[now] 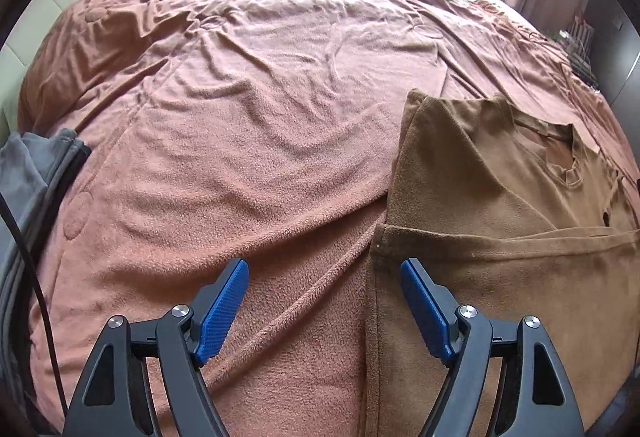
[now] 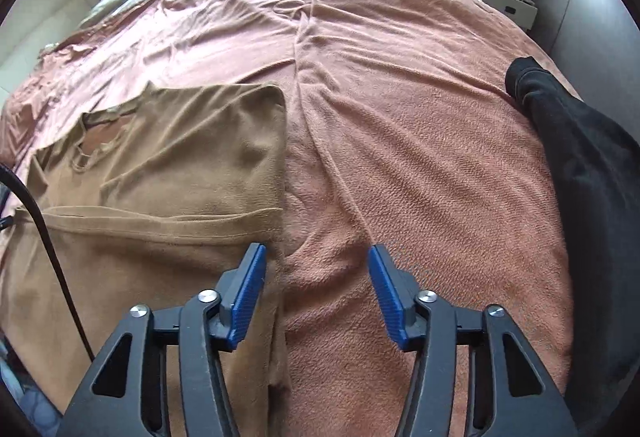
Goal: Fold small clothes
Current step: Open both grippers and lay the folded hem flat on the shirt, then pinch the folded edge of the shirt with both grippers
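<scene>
Both claws stand open above the bed, nothing between their blue pads. Left claw [image 1: 325,273] hangs over the left edge of a tan shirt [image 1: 500,237], one pad over the shirt, the other over the rust-brown blanket [image 1: 240,77]. Right claw [image 2: 317,257] hangs at the shirt's right edge [image 2: 160,197], its left pad over the cloth. Shirt lies on the blanket, sides folded in, neckline pointing away toward the window. Grey garment [image 1: 36,173] lies at the blanket's left edge; black garment [image 2: 580,165] at the right.
</scene>
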`<state>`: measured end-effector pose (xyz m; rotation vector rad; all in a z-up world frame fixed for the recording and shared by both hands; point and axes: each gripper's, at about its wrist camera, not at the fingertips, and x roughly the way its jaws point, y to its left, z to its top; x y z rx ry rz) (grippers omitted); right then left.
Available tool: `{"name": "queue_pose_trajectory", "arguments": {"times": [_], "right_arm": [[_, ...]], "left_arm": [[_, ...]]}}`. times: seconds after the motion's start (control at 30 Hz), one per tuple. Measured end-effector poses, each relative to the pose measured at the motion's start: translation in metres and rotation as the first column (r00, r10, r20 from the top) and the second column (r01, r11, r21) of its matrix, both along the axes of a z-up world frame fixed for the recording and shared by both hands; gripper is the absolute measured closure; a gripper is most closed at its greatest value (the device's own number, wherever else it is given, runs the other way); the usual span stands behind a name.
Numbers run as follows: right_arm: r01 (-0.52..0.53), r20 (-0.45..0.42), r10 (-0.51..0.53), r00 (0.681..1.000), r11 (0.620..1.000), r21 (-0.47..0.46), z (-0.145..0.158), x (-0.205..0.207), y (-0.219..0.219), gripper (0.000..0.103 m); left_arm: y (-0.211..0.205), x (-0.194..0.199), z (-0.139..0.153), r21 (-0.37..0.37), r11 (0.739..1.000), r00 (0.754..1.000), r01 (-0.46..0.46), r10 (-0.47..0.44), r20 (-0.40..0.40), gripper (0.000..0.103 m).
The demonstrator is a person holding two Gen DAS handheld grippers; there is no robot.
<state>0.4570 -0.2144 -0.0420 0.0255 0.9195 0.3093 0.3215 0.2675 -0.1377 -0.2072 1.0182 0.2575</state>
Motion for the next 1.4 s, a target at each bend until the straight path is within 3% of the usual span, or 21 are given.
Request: {"name": "queue_pose_trajectory", "arguments": {"times": [0.2, 0.37, 0.57, 0.73, 0.83, 0.9, 1.0, 1.4], "right_arm": [[-0.050, -0.015, 0.051, 0.999, 0.997, 0.064, -0.005, 0.005, -0.004, 0.062], [-0.081, -0.041, 0.086, 0.995, 0.992, 0.101, -0.009, 0.010, -0.001, 0.064], [-0.088, -0.051, 0.095, 0.994, 0.988, 0.125, -0.009, 0.012, -0.002, 0.078], [-0.082, -0.059, 0.093, 0.994, 0.984, 0.160, -0.013, 0.014, -0.004, 0.079], [-0.080, -0.061, 0.091, 0.994, 0.983, 0.167, -0.015, 0.014, -0.005, 0.081], [-0.077, -0.061, 0.088, 0.994, 0.982, 0.172, -0.013, 0.012, -0.004, 0.093], [-0.069, -0.040, 0.077, 0.996, 0.985, 0.159, -0.009, 0.007, -0.004, 0.099], [-0.109, 0.028, 0.107, 0.994, 0.988, 0.109, 0.017, -0.019, 0.003, 0.102]], "left_arm": [[-0.001, 0.001, -0.004, -0.078, 0.996, 0.999, 0.049, -0.048, 0.009, 0.050], [-0.003, 0.012, -0.014, -0.148, 0.987, 0.998, 0.056, -0.055, 0.009, 0.052], [0.001, 0.025, -0.023, -0.269, 0.961, 0.997, 0.072, -0.065, 0.034, 0.073], [0.009, 0.026, -0.025, -0.324, 0.944, 0.998, 0.059, -0.046, 0.047, 0.078], [0.010, 0.022, -0.025, -0.335, 0.939, 0.997, 0.071, -0.057, 0.053, 0.090], [0.008, 0.019, -0.021, -0.318, 0.945, 0.996, 0.077, -0.060, 0.064, 0.092], [0.004, 0.015, -0.013, -0.288, 0.953, 0.994, 0.090, -0.070, 0.082, 0.093], [-0.001, -0.001, 0.021, -0.247, 0.962, 0.987, 0.118, -0.087, 0.135, 0.094]]}}
